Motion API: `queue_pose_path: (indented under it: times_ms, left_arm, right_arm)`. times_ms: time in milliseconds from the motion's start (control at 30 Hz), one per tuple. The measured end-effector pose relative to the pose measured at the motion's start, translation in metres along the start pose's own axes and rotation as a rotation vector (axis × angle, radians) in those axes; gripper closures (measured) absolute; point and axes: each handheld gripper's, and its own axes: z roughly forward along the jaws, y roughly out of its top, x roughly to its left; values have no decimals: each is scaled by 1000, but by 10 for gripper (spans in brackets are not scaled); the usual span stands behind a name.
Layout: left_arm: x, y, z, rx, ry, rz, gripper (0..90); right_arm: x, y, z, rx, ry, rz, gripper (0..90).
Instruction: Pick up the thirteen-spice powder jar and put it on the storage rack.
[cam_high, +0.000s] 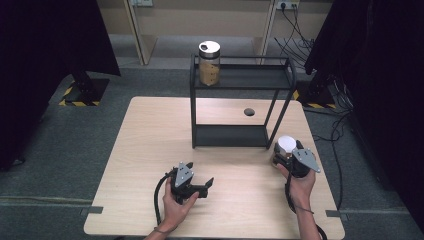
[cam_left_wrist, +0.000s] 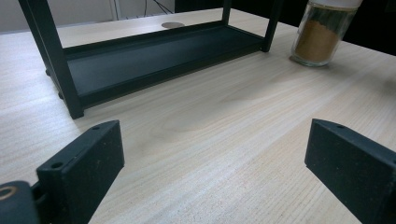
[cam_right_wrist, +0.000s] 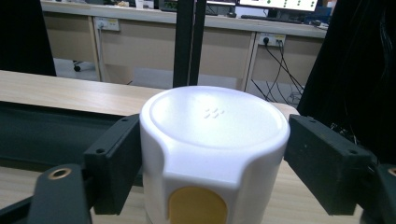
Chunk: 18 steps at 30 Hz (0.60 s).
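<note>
On the counter, at its right front part, the right tongs are around a jar with a white lid. The jar stands upright, so its long axis goes straight up, and the lid points to the ceiling. It is just beside the front right leg of the black rack. In the right gripper view both jaws lie against the sides of the lid, one on each side, so these tongs pinch the jar at the lid. A yellow spot on the lid faces the camera of this gripper.

The left tongs are low over the counter, in front of the rack and well apart from the jar. Their jaws are spread wide, with only bare wood between them.

A second jar with brown powder stands upright on the top shelf of the rack, at its left back corner.
</note>
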Motion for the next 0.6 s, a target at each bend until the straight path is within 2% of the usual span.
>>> queue_pose_path:
  times_ms: [200, 367, 600]
  left_arm:
    - [0, 0, 0, 0, 0, 3, 40]
    - [-1, 0, 0, 0, 1, 6, 40]
    - [-1, 0, 0, 0, 2, 9, 42]
  right_arm:
    - [0, -1, 3, -5, 11, 13, 297]
    - [1, -2, 4, -10, 7, 34, 304]
    - [3, -3, 3, -13, 1, 38, 307]
